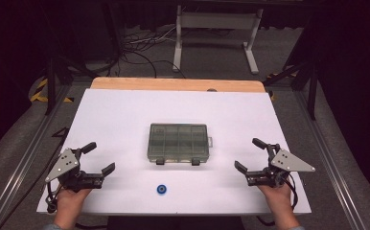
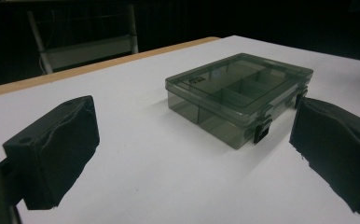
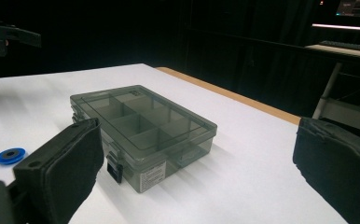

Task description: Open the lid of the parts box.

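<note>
A translucent grey compartment box lies shut in the middle of the white table, its two black latches facing me. Its compartments look empty in the left gripper view and the right gripper view. A small blue ring lies flat near the front edge. My left gripper rests at the front left, open and holding nothing. At the front right my right gripper is open too, with nothing between its jaws. Both point toward the box.
A wooden strip runs along the table's far edge. Beyond it on the floor stand a white frame and loose cables. Metal rails flank the table on both sides.
</note>
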### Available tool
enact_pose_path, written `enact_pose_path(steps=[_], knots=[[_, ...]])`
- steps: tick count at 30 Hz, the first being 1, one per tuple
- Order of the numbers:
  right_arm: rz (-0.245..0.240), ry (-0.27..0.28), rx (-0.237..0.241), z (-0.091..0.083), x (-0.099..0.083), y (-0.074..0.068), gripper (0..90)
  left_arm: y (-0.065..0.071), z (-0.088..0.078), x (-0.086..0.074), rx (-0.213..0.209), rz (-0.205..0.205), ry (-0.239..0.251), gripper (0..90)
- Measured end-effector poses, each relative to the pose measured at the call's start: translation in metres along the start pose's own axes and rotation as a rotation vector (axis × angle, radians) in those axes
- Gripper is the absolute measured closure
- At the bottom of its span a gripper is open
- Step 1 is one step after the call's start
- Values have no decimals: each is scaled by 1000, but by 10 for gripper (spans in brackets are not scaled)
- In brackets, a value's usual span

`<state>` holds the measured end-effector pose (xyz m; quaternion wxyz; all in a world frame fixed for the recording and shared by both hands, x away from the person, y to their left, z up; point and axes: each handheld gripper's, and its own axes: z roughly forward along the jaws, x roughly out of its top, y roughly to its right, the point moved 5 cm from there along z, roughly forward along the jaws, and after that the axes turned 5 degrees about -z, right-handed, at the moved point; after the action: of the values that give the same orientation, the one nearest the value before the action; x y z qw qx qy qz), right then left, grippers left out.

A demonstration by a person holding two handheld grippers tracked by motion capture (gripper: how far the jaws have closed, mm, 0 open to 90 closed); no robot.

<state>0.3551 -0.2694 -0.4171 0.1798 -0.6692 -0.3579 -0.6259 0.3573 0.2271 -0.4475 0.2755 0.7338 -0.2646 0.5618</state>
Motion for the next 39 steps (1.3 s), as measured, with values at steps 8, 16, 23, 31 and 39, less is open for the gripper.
enact_pose_path(steps=[8,16,23,31,39], knots=[[-4,-12,33,16,7,-4,26,-1,15,7,-18,0,-25,17],[7,-5,53,34,17,-3,26,3,33,21,-45,10,-22,19],[6,-6,73,49,23,-4,26,8,48,31,-73,30,-23,22],[2,-7,96,63,29,-6,26,13,59,34,-97,49,-33,21],[-4,-43,108,73,30,-5,22,12,71,36,-118,45,-52,23]])
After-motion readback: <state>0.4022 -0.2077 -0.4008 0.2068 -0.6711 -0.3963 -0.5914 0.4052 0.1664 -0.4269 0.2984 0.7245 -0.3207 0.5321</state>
